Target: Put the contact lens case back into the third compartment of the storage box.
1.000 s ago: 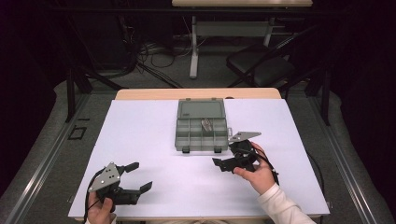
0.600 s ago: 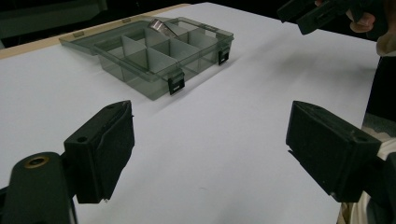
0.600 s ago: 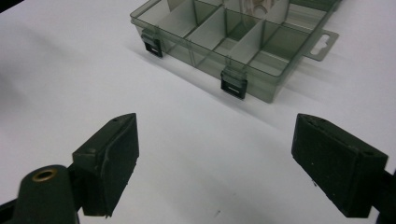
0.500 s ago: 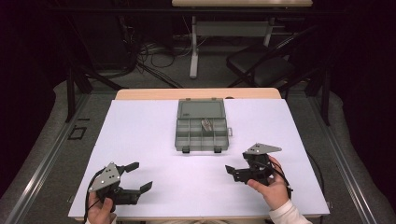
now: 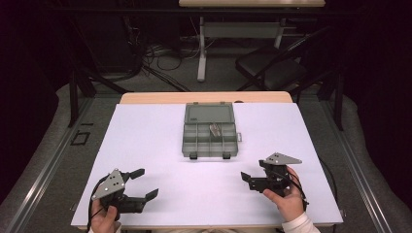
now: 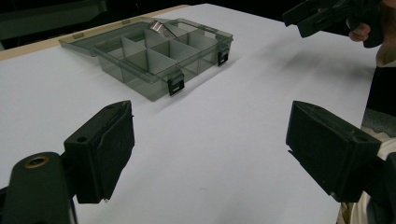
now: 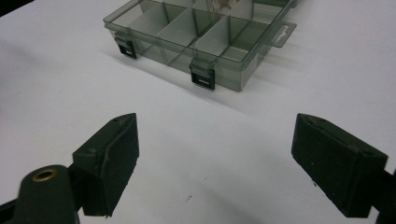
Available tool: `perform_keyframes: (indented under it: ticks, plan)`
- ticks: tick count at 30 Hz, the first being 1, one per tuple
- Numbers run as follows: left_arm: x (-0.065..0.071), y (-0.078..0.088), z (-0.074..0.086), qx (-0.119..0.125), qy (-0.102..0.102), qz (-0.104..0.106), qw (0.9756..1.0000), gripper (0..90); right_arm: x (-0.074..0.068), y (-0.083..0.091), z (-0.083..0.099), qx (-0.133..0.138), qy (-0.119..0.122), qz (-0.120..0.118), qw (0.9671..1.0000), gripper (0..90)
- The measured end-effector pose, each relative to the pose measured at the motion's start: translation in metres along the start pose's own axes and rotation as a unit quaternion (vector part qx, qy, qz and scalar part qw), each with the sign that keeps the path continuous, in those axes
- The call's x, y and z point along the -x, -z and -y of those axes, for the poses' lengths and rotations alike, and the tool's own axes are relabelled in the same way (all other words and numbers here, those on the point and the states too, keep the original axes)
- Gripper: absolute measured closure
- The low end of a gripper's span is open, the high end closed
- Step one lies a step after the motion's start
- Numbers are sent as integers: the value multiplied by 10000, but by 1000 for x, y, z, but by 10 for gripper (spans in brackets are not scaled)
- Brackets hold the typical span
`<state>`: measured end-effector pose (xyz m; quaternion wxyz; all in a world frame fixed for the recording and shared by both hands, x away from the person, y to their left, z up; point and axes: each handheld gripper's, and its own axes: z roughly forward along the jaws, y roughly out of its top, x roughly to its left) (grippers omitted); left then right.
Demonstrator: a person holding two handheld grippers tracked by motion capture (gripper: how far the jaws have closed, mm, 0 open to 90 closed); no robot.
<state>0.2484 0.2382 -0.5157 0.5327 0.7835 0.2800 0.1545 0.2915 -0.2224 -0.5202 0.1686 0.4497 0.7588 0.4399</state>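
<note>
Open on a white table (image 5: 160, 141): a grey compartment box (image 5: 210, 139), lid back, small metal piece (image 5: 214, 129) lying in a rear cell. Near the front edge, left gripper (image 5: 145, 183) with jaws spread wide, nothing between. Opposite, well short of the box, right gripper (image 5: 247, 178), jaws likewise apart and empty, aimed toward the latches (image 7: 202, 78).
</note>
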Motion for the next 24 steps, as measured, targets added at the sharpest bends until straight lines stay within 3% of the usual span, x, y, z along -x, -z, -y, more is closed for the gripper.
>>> perform_keyframes:
  ticks: [24]
  plan:
    - [-2, -1, 0, 35, 41, -8, 10000, 158, 10, 2, 4, 159, -146, 389, 9990, 150]
